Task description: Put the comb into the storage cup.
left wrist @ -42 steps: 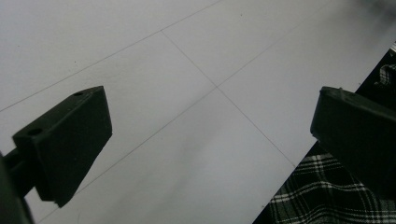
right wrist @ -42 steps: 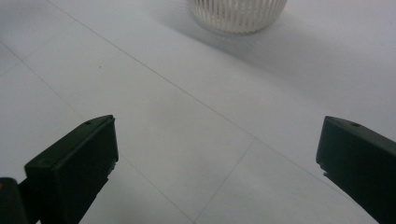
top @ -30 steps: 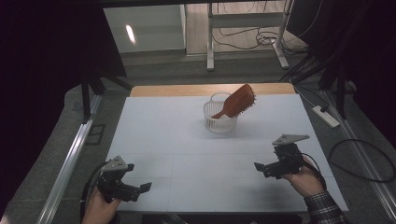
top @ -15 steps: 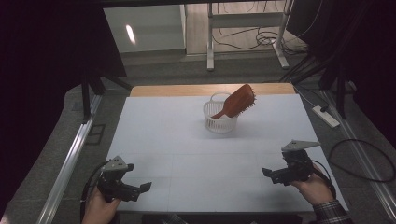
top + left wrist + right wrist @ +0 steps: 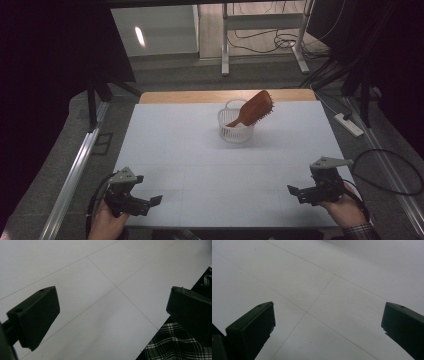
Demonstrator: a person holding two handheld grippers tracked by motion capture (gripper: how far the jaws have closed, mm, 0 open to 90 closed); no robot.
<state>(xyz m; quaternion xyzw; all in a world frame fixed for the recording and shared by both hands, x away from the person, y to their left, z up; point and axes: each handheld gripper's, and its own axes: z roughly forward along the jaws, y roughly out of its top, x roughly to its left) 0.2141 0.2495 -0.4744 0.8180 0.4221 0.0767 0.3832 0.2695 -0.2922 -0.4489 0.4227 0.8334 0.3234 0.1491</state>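
Right tool (image 5: 296,192) lower, nearer table (image 5: 200,150) edge vs. before

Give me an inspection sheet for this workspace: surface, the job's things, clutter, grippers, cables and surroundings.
Surface: white table top with thin grid lines, wooden strip at the far edge.
Job's things: reddish-brown wooden hairbrush leaning handle-down in a small white plastic mesh basket, far centre.
Clutter: nothing seen.
Grippers: left gripper and right gripper near the front corners, both open, nothing between the fingers.
Cables: one trails from each gripper; more lie on the floor behind.
Surroundings: white power strip on the floor at right, metal frame legs behind.
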